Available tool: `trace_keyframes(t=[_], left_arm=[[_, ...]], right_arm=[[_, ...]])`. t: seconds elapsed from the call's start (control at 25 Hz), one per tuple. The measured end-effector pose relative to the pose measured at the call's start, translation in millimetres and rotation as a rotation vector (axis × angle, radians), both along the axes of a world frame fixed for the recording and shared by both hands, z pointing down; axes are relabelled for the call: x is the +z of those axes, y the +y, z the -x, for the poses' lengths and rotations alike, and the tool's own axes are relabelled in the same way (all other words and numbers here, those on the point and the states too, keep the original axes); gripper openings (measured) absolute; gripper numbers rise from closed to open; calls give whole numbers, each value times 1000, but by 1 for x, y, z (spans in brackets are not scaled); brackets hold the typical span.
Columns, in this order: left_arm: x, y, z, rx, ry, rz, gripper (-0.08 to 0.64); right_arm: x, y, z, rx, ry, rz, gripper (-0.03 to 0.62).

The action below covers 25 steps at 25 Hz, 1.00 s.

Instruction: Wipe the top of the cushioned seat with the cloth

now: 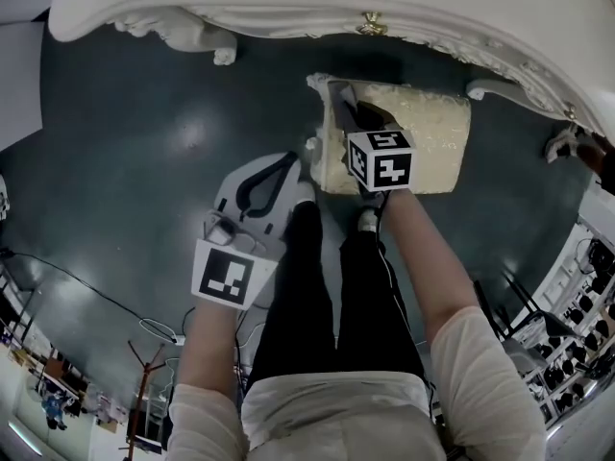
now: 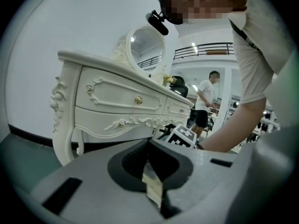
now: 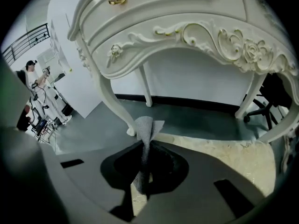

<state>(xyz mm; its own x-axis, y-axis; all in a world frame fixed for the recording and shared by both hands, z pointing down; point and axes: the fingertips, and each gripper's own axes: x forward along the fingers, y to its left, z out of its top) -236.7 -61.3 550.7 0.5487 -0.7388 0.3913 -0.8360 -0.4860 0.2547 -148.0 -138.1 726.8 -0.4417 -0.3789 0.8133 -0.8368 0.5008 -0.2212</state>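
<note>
The cushioned seat (image 1: 428,133) is a cream, patterned stool just in front of the white dressing table (image 1: 288,8). My right gripper (image 1: 352,113) hovers over the seat's left part, shut on a grey cloth (image 1: 342,97). In the right gripper view the cloth (image 3: 145,126) stands up in a fold between the jaws of the right gripper (image 3: 144,164), with the seat (image 3: 233,155) just beneath and to the right. My left gripper (image 1: 288,166) is held off the seat's left side above the floor, jaws together, holding nothing (image 2: 152,171).
The dressing table's carved legs (image 3: 112,106) and apron overhang the far side of the seat. The person's legs and shoes (image 1: 367,221) stand at the seat's near edge. A black office chair (image 3: 268,97) stands beyond on the right. Another person (image 2: 204,104) stands far off.
</note>
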Motion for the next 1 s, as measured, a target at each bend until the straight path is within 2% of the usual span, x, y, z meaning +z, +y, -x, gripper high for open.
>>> trace_keyframes(t=[0.24, 0.44, 0.6, 0.8, 1.0], left_arm=[[4, -1, -13, 39, -6, -3, 2], [1, -11, -27, 20, -3, -38, 2], [0, -16, -44, 25, -15, -59, 2], [-5, -17, -71, 39, 0, -90, 2], [-7, -14, -99, 56, -16, -67, 2]], right_arm=[[14, -3, -6, 3, -19, 7, 31], [14, -5, -9, -65, -17, -14, 31], [12, -8, -19, -70, -12, -8, 31], [14, -15, -43, -67, 7, 1, 31], [11, -19, -74, -33, -12, 17, 31]])
